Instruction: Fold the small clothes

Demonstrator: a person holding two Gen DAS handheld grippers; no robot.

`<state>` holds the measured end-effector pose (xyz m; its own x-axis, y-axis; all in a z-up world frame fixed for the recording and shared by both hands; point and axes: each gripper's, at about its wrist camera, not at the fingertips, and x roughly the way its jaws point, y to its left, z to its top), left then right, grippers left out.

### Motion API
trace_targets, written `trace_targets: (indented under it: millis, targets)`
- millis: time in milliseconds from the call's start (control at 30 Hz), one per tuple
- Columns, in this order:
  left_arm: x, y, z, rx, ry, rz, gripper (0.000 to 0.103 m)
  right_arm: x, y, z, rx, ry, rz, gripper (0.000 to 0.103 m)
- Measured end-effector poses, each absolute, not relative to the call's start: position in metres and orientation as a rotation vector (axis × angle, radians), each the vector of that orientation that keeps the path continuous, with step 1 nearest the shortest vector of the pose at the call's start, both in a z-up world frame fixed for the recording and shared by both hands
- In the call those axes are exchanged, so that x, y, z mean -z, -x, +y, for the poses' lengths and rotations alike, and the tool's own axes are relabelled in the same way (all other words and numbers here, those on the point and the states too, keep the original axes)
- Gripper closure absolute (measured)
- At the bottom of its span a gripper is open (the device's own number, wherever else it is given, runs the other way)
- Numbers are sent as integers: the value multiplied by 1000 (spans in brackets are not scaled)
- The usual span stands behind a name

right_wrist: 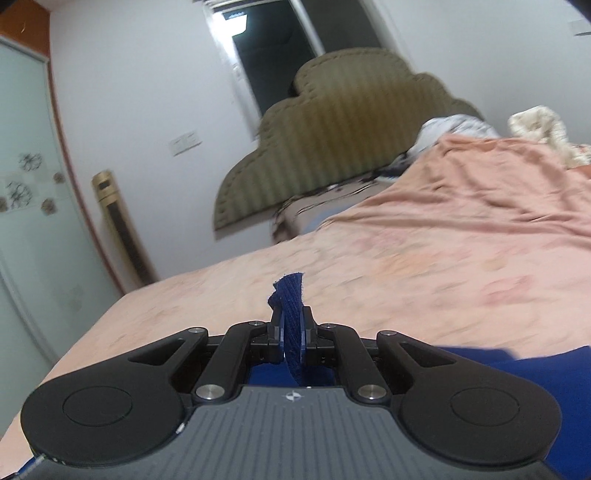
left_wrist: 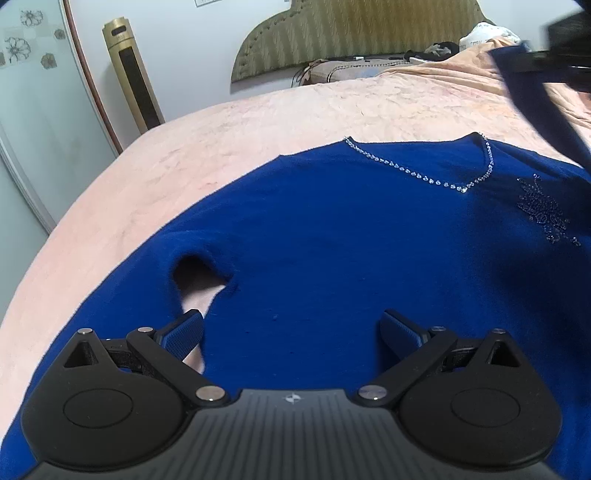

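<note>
Lying spread flat on the pink plush bed cover [left_wrist: 258, 122], the royal-blue knit sweater with a rhinestone-trimmed V-neck [left_wrist: 332, 236] fills most of the left wrist view, neckline toward the headboard end, a dark beaded motif [left_wrist: 543, 214] on the chest to the right of the V. Left gripper [left_wrist: 293, 332] hovers low over the sweater's lower body, jaws spread wide apart, nothing between the blue ribbed pads [left_wrist: 184, 332]; whether the tips touch the fabric can't be told. Small gap in the fabric near the left pad where a sleeve meets the body shows pink cover through it. Right gripper [right_wrist: 293, 332] has jaws pressed together on a fold of the same blue knit, ribbed edge sticking up past the tips. In the left view that lifted piece shows as a dark blue strip hanging at the top right, blurred, with a black gripper body at the corner. Right view is motion-blurred. Olive-green padded scalloped headboard [left_wrist: 351, 33] against the white wall, gold tower fan unit [left_wrist: 133, 74] standing on the floor left of the bed, frosted glass wardrobe door with flower decals [left_wrist: 26, 92] at far left. Rumpled peach blanket [right_wrist: 498, 184] and white bedding piled near the headboard.
</note>
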<state>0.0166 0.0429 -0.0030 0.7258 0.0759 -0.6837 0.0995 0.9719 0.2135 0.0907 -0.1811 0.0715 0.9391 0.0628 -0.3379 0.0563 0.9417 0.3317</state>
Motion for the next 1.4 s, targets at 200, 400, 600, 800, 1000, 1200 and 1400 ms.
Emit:
trace_targets:
  millis: [200, 400, 600, 800, 1000, 1200, 1400]
  targets:
    - [0, -13, 56, -26, -258, 739, 0, -61, -120, -112, -128, -311, 418, 93]
    - [0, -15, 71, -60, -238, 748, 0, -54, -144, -47, -241, -245, 480, 93]
    - [1, -15, 76, -68, -230, 758, 0, -43, -157, -10, -310, -208, 541, 93]
    - [1, -14, 76, -68, -228, 761, 0, -34, -153, 2, -372, -194, 574, 93]
    - [1, -15, 76, -72, -225, 766, 0, -35, -150, 13, -434, -163, 558, 93]
    - [3, -20, 80, -74, -215, 772, 0, -47, -166, 20, -433, -144, 532, 93]
    - [5, -26, 84, -77, -204, 780, 0, -46, -164, 34, -475, -125, 538, 93]
